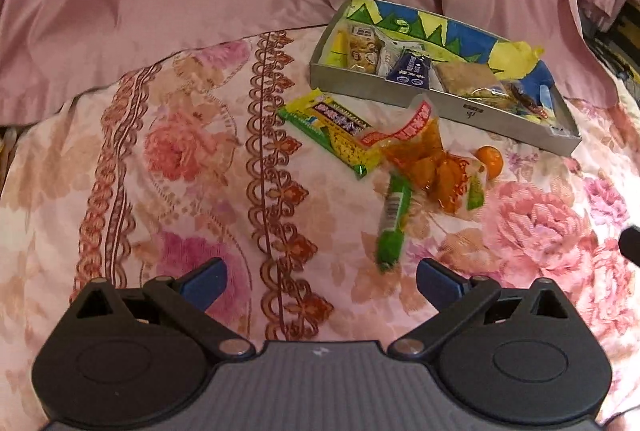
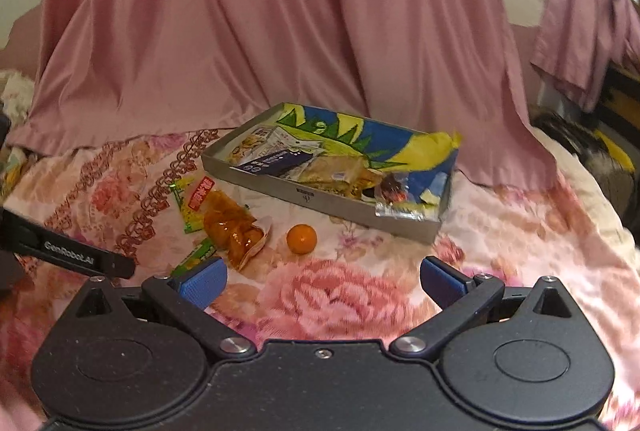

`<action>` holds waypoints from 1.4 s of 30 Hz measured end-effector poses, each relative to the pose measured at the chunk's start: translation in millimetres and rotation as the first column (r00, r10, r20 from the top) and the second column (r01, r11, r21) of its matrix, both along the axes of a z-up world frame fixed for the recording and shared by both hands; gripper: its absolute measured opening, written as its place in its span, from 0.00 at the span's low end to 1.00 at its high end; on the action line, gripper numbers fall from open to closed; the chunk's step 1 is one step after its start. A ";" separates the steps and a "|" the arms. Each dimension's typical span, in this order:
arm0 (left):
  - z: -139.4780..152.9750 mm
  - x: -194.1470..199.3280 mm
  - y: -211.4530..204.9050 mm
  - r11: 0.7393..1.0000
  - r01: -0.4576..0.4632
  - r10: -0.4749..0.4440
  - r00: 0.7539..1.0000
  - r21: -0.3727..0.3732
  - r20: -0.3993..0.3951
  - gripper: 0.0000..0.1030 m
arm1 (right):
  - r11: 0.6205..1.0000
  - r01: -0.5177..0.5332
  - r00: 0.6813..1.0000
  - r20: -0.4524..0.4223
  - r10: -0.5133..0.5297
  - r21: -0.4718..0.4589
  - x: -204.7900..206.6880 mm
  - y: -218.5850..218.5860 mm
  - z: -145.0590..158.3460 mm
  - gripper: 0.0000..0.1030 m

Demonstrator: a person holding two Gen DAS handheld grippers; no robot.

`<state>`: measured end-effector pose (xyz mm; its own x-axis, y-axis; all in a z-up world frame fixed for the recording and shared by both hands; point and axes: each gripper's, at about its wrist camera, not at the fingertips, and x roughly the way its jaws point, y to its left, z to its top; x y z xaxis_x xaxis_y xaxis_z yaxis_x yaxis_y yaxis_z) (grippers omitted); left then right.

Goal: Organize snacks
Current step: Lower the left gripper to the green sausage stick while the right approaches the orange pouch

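Hovering over bed [image 1: 192, 159] | both hand-held grippers, left [image 1: 320, 285] and right [image 2: 322, 281], wide open, empty | orange snack pouch [image 1: 430, 159] soft, crinkly, slippery: pinch sealed end | tray [image 2: 320, 197] part-filled

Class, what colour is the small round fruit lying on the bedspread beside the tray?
Orange. The round fruit shows best in the right wrist view, just in front of the grey tray.

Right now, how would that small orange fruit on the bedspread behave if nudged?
The orange fruit looks round and smooth, so it would probably roll. The bedspread looks soft, which may slow it. It lies beside the snack tray, untouched.
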<state>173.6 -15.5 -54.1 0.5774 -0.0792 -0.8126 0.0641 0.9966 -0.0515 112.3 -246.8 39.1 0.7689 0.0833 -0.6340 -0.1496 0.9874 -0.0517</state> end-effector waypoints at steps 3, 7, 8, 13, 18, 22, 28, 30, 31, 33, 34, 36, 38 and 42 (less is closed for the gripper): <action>-5.3 10.7 -0.5 1.000 0.015 -0.015 1.000 0.025 -0.009 1.00 | 0.999 -0.036 0.999 -0.001 0.036 -0.025 17.3 2.2 -8.0 0.99; -13.9 21.7 0.1 0.999 0.039 -0.037 0.999 0.030 -0.037 1.00 | 0.995 -0.094 0.996 0.004 0.094 -0.044 39.4 6.2 -17.9 0.99; -16.4 24.0 0.0 0.999 0.044 -0.043 0.998 0.028 -0.048 1.00 | 0.993 -0.107 0.994 0.006 0.107 -0.053 44.7 7.7 -20.5 0.99; -27.1 30.7 3.6 0.998 0.054 -0.049 0.992 0.035 -0.114 1.00 | 0.973 -0.214 0.976 0.012 0.216 -0.087 70.0 15.9 -38.1 0.99; -31.5 38.7 11.6 0.999 0.018 -0.014 0.994 0.035 -0.107 1.00 | 0.916 -0.383 0.923 -0.024 0.383 -0.120 89.7 37.3 -59.3 0.99; -36.4 45.3 16.8 1.000 -0.007 0.008 0.992 0.007 -0.123 1.00 | 0.866 -0.457 0.888 -0.037 0.459 -0.202 98.9 57.8 -76.5 0.98; -34.5 46.6 18.4 0.999 -0.033 0.034 0.997 0.004 -0.073 1.00 | 0.826 -0.514 0.856 -0.081 0.510 -0.229 114.8 73.1 -97.2 0.92; -31.5 45.6 18.6 0.999 -0.034 0.034 0.999 0.003 -0.043 1.00 | 0.819 -0.533 0.845 -0.094 0.526 -0.213 118.2 74.8 -102.8 0.86; -30.8 45.0 18.7 0.999 -0.033 0.032 0.999 -0.001 -0.032 1.00 | 0.818 -0.539 0.842 -0.104 0.529 -0.202 119.9 75.2 -105.1 0.81; -29.8 45.4 18.6 0.999 -0.031 0.030 0.999 -0.010 -0.019 1.00 | 0.820 -0.544 0.839 -0.123 0.530 -0.176 123.4 75.8 -108.3 0.69; -29.5 45.7 18.1 1.000 -0.026 0.026 1.000 -0.017 -0.013 1.00 | 0.822 -0.544 0.839 -0.129 0.529 -0.165 123.7 75.4 -108.9 0.65; -29.0 46.9 17.4 1.000 -0.016 0.016 1.000 -0.027 0.003 1.00 | 0.828 -0.536 0.843 -0.138 0.519 -0.162 122.7 74.5 -108.3 0.60; -28.0 47.0 15.7 0.999 -0.004 0.005 1.000 -0.033 0.019 0.99 | 0.830 -0.536 0.843 -0.154 0.515 -0.158 120.2 73.9 -106.9 0.51; -26.7 44.8 11.1 0.998 0.039 -0.037 0.998 -0.057 0.042 0.99 | 0.841 -0.508 0.859 -0.184 0.478 -0.185 110.5 70.5 -102.3 0.39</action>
<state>218.4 -4.4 -80.8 0.6056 -0.1478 -0.7819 0.1049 0.9889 -0.1057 222.8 -176.3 -63.2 0.5760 0.2780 -0.7687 -0.6334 0.7463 -0.2048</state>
